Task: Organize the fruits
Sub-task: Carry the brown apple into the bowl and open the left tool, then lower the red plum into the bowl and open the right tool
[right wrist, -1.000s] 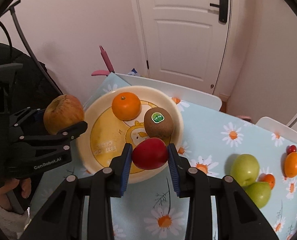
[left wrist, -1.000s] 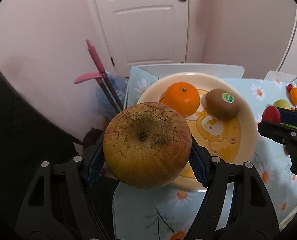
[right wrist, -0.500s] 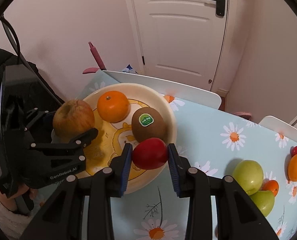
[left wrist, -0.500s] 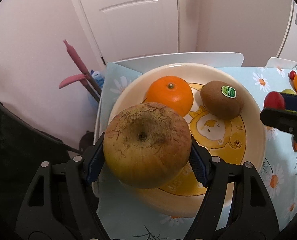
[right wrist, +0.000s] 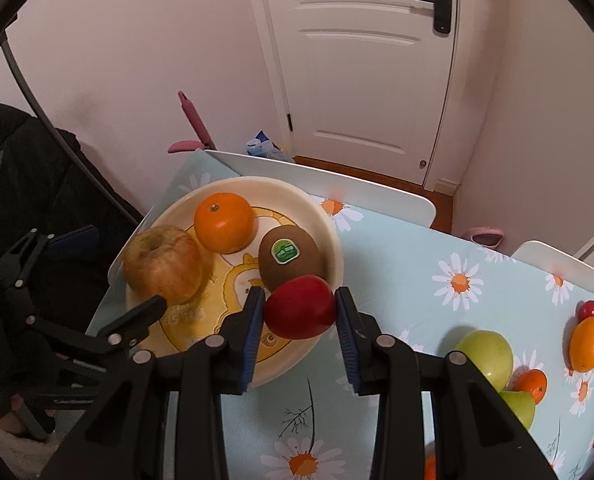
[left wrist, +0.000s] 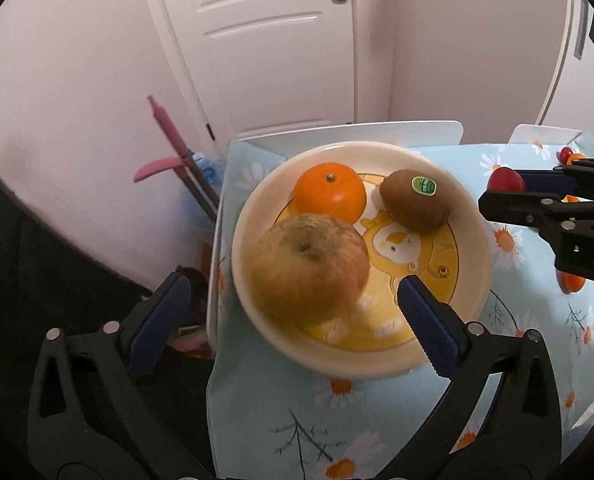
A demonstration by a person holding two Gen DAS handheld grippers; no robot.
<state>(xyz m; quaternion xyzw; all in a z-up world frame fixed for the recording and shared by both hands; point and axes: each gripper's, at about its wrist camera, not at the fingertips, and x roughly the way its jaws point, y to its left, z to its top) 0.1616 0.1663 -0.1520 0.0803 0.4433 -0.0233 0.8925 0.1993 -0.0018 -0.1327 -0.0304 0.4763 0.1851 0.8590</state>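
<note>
Apple (left wrist: 309, 268), seemingly on plate (left wrist: 481, 256), between opening left gripper (left wrist: 293, 312)

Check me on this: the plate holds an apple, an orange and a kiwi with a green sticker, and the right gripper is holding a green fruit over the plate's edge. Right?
Not quite. The fruit in the right gripper is a red fruit, not green, as the right wrist view shows. The rest stands: the plate holds the apple, orange and stickered kiwi.
</note>
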